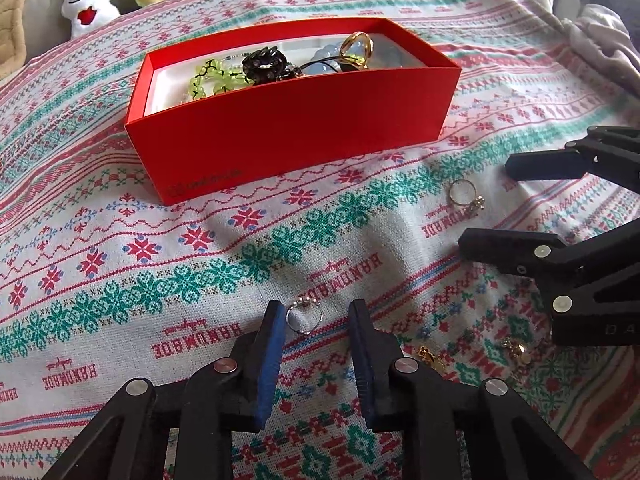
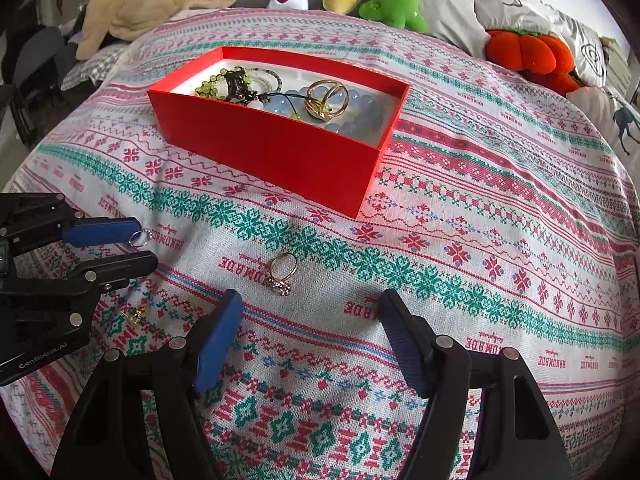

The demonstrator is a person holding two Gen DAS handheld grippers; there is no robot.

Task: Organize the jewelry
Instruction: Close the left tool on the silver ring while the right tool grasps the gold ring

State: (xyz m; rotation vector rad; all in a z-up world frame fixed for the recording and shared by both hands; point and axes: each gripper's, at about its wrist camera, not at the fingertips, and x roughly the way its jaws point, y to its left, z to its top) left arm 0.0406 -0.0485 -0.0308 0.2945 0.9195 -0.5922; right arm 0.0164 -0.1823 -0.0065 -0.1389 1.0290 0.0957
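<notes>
Landmark: red box [image 1: 292, 136], open-topped, on the patterned cloth [image 1: 160, 264]; every place below is given from it.
Box contents: green beads [image 1: 212, 80], a dark flower-shaped piece [image 1: 266, 65], pale blue beads [image 2: 360, 108] and a large gold ring [image 2: 327, 100] already lie inside.
Silver ring [image 1: 304, 318]: flat on the cloth, well in front of the box's long near wall, toward the person.
Left claw [image 1: 316, 316]: jaws part-way apart and set on either side of the silver ring. One blue pad looks to be at the ring's edge; the other stands clear of it, so no clamp yet.
Key relation: the silver ring sits right between the left fingertips, nearer the left-hand pad, its small beaded top pointing toward the box. The band lies flat, so the pads would have to meet it across its width.
Gold ring with stones [image 2: 283, 272]: also in front of the box, to the right of the silver ring, just ahead of the right claw [image 2: 310, 312].
Right claw: jaws wide apart, empty, hovering above the cloth.
Small gold pieces [image 1: 430, 356]: further from the box than both rings, near the left claw's right finger.
Nearer hand: left for the silver ring, right for the gold one.
Judged step: closing on the silver ring, then carrying it forward to the box.
</notes>
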